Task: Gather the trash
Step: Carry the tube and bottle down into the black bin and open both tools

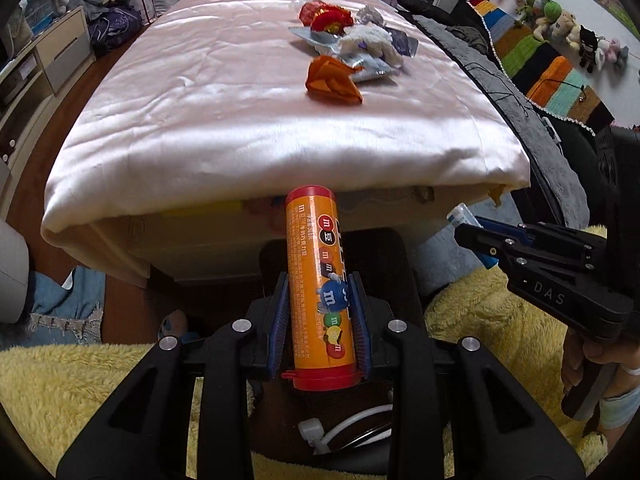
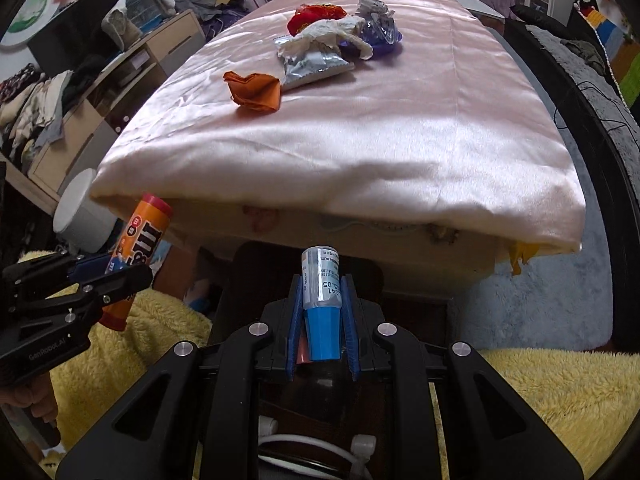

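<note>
The bed (image 1: 256,120) wears a smooth pink satin cover that folds over its near edge. Toward the right side, past the middle, lies a heap of rubbish: a crumpled orange wrapper (image 1: 333,80) nearest, a silver foil packet (image 2: 312,66) touching it, white tissue (image 2: 328,34), and a red wrapper (image 1: 326,16) at the back.

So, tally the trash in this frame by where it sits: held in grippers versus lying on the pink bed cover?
Held in grippers: 2, the orange M&M's tube with red caps and the small blue-capped bottle.
On the pink satin cover: 1 crumpled orange wrapper lying apart, 1 mixed wrapper pile, pieces uncountable.
Total: 4 groups.
</note>
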Demonstrator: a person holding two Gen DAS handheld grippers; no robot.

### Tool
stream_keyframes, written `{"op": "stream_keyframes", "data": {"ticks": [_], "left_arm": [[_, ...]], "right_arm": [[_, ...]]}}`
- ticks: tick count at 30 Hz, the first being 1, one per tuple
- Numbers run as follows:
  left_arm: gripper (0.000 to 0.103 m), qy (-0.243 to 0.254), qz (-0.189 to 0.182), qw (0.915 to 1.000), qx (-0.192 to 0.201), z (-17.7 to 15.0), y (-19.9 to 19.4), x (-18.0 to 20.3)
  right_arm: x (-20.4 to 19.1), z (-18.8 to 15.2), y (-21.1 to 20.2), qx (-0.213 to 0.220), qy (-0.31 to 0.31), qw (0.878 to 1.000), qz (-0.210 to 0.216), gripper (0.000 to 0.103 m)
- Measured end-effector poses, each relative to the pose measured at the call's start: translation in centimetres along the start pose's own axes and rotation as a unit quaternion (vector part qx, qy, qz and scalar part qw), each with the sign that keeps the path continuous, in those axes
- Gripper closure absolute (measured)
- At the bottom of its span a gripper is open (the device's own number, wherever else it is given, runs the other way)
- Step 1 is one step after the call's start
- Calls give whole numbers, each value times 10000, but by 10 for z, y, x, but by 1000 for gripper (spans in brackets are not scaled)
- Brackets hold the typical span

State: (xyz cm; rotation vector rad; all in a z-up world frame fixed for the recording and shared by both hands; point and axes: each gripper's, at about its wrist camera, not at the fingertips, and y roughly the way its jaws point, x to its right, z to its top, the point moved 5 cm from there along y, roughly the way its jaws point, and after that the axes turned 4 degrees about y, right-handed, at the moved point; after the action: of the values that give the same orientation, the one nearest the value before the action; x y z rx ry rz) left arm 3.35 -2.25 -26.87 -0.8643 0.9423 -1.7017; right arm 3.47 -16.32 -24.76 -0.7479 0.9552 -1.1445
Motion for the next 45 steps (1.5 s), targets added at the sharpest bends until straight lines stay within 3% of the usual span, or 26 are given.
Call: {"op": "stream_keyframes", "data": {"ticks": [10, 15, 24, 26, 28, 32, 37, 40, 45], "left_arm": [[76, 50, -184, 9984, -541, -34, 42, 11], [76, 90, -199, 9982, -555, -35, 46, 13], [75, 149, -283, 9977, -590, -33, 49, 20], [70, 125, -263, 9979, -580, -33, 48, 18], [58, 89, -227, 9984, -511, -32, 45, 15], [49, 60, -134, 9991, -396, -29, 37, 11], [26, 126, 63, 9994, -327, -23, 27, 8], [17, 203, 128, 9993, -293, -19, 17, 10], [13, 162, 183, 9996, -122, -8, -2, 3]], "right_arm": [[1, -19, 22, -397, 160, 9990, 146, 83], [1, -25, 33, -563, 225, 9980, 180, 83], [-4, -18, 33, -446, 223, 9987, 104, 81], [-3, -17, 33, -436, 248, 9987, 85, 80], [-2, -14, 30, -375, 293, 9988, 71, 64], [5, -9, 20, -205, 408, 9990, 11, 56], [14, 1, 3, 88, 572, 9979, -293, 8], [17, 3, -4, 134, 567, 9977, -350, 7], [23, 15, -17, 264, 587, 9974, -339, 7]]}}
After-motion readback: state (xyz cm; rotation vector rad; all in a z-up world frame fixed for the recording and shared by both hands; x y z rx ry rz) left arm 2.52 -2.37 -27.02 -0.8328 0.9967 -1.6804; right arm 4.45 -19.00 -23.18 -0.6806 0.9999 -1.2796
